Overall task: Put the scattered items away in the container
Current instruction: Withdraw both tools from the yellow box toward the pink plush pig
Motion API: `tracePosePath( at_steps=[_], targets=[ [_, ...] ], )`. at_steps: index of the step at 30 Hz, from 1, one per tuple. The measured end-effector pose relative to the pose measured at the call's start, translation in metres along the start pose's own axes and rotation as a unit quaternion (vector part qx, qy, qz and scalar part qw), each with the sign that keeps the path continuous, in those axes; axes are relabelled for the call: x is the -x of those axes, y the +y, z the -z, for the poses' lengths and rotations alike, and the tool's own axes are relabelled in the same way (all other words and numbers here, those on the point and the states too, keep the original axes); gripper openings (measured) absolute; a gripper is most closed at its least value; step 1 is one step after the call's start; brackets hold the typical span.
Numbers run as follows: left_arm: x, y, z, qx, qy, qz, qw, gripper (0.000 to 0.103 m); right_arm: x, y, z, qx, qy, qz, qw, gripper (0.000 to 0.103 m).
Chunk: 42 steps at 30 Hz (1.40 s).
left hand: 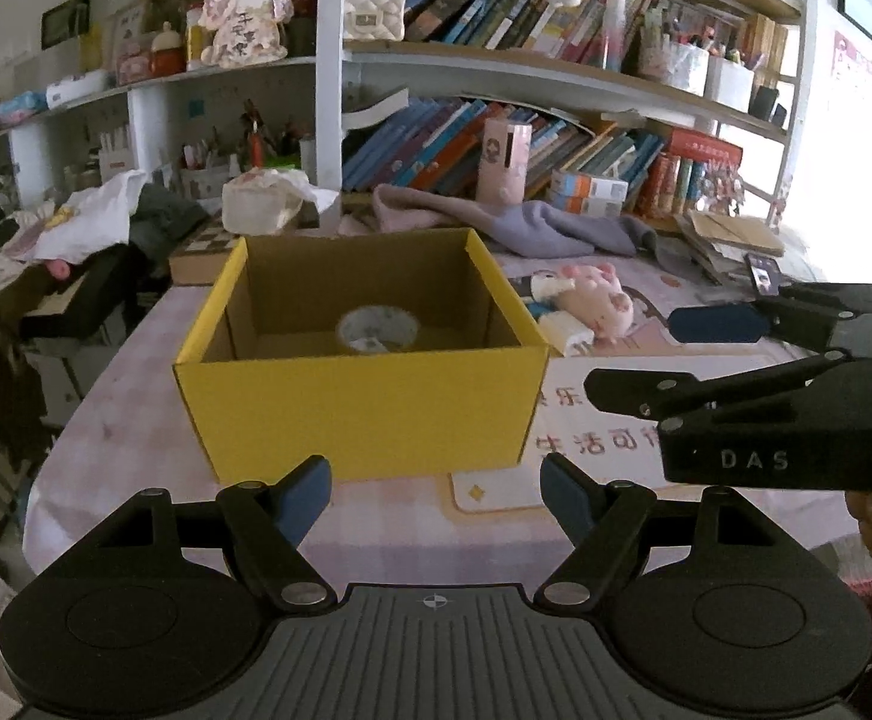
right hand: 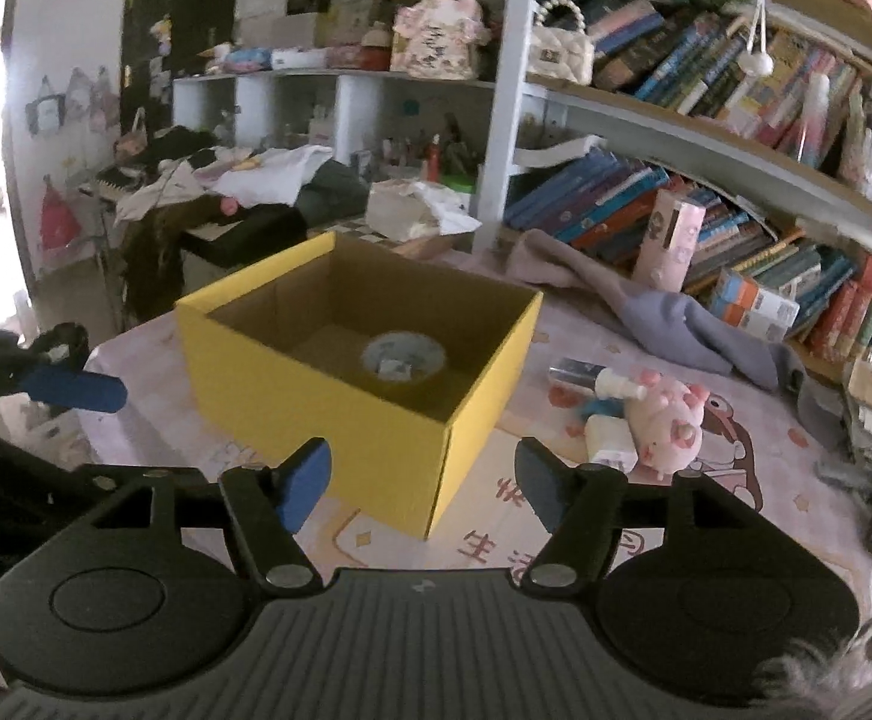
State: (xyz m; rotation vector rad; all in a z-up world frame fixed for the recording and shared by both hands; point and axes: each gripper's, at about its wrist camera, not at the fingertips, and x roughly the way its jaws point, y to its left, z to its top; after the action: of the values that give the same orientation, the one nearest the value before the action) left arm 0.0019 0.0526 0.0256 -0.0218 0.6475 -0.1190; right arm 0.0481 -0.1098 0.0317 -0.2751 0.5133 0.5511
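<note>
With both grippers, left [left hand: 436, 495] and right [right hand: 422, 489], spread apart and empty, steer your right one past the open yellow cardboard box's [right hand: 315, 414] right side to the pink plush pig [right hand: 670, 420] lying beside it, then close across its body.

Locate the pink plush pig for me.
The pink plush pig lies on the table right of the yellow box, touching the small white bottles, in front of the grey cloth.
</note>
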Motion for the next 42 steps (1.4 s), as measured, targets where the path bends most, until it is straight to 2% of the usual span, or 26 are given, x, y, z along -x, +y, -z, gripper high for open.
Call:
tracePosePath(
  at_steps=[8, 15, 30, 42],
  targets=[
    [0.016, -0.005, 0.018, -0.004, 0.001, 0.008, 1.0, 0.079, 0.018, 0.014, 0.017, -0.004, 0.004, 0.012, 1.0, 0.067],
    [0.019, -0.011, 0.023, -0.018, 0.001, 0.021, 0.9996, 0.079, 0.027, 0.01, 0.026, -0.017, 0.014, 0.039, 0.999, 0.067],
    [-0.004, -0.041, 0.027, -0.051, 0.027, 0.083, 0.9949, 0.079, 0.033, -0.004, 0.048, -0.039, 0.058, 0.08, 0.994, 0.072],
    [-0.023, -0.068, 0.016, -0.07, 0.029, 0.109, 0.9912, 0.079, 0.038, -0.035, 0.058, -0.056, 0.064, 0.108, 0.99, 0.072]
  ],
)
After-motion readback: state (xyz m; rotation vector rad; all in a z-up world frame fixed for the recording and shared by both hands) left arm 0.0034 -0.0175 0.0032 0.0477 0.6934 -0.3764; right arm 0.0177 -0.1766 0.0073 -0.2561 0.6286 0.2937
